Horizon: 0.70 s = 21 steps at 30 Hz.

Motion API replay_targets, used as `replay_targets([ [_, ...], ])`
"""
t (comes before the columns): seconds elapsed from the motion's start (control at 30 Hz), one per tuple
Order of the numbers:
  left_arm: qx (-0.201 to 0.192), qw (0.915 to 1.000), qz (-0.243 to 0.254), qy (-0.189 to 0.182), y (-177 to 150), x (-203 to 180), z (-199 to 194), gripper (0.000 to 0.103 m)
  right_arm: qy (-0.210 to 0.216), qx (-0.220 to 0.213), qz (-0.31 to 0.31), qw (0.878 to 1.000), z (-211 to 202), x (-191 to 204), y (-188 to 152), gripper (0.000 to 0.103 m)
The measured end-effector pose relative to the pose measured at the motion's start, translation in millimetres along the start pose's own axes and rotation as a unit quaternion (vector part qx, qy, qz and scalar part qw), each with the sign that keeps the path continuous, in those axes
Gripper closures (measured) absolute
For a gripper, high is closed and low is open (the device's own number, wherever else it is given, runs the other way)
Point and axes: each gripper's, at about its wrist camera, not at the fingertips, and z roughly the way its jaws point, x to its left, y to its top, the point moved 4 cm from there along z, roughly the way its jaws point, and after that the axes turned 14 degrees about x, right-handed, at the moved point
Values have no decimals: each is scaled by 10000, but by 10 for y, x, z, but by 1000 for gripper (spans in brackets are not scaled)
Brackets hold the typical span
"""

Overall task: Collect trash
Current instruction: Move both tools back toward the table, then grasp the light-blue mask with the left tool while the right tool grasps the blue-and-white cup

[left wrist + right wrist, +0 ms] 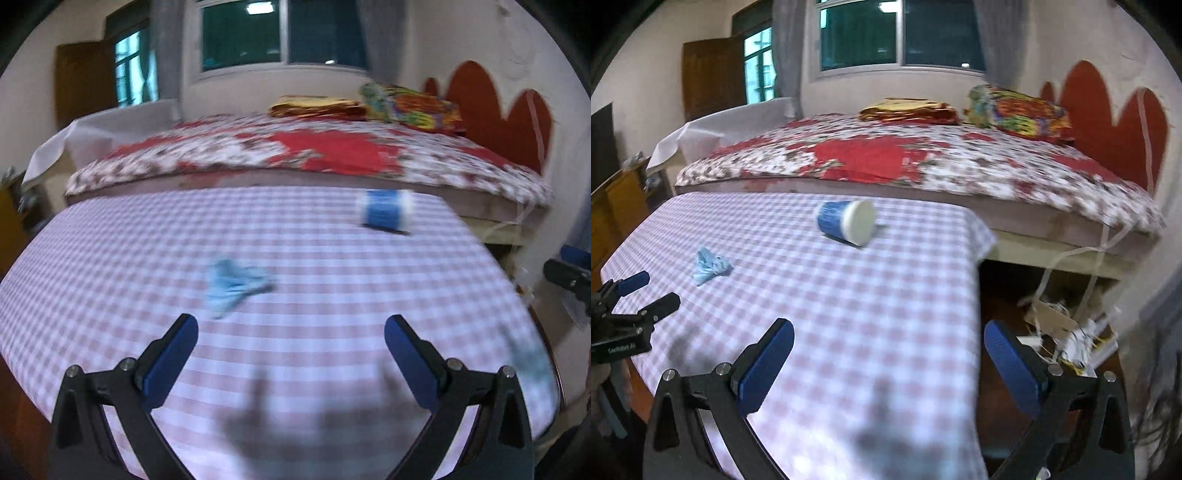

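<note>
table: checked pink/white cloth (849, 314), foot of a bed w/ red floral cover (923, 166) just behind its far edge.
trash 1: crumpled light-blue wad (232, 286), looks like tissue or thin plastic, lying loose on cloth mid-left; in r wrist view it's far-left, near the other tool.
trash 2: blue paper cup (846, 221) tipped on its side, white base toward the right cam, far part of table close to the bed edge; looks empty, can't confirm.
left gripper (291, 336): fingers spread wide, nothing between them, hovering over near part of cloth; wad lies just ahead and a bit left of it, not touching.
right gripper (888, 339): also spread wide, empty, over near-right edge of table; cup well ahead, apart.
bin/bag: none visible in either view, so drop spot unknown.
floor clutter: cardboard + papers (1067, 332) under bed at right, unclear if part of trash.
progress: judged early. both pieces on table uncollected, nothing held.
left to do: grab wad (prob l tool, closest), grab cup, carry both to a bin.
blur: l view smeared, fine detail poor.
</note>
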Motion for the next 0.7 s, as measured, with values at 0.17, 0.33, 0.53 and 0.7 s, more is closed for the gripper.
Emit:
replay_targets([
  [0.17, 387, 9987, -333, -69, 107, 410, 387, 4, 61, 148, -206, 9997, 486, 203, 381, 0],
  [0.33, 651, 9973, -324, -121, 253, 498, 793, 5, 93, 342, -162, 9992, 990, 252, 688, 0],
  [0.53, 942, 9954, -94, -135, 424, 380, 1120, 9, 148, 506, -86, 9986, 1489, 259, 991, 0],
  [0.7, 1071, 9931, -90, -471, 545, 376, 1260, 24, 193, 613, -158, 9978, 1723, 310, 1188, 15],
])
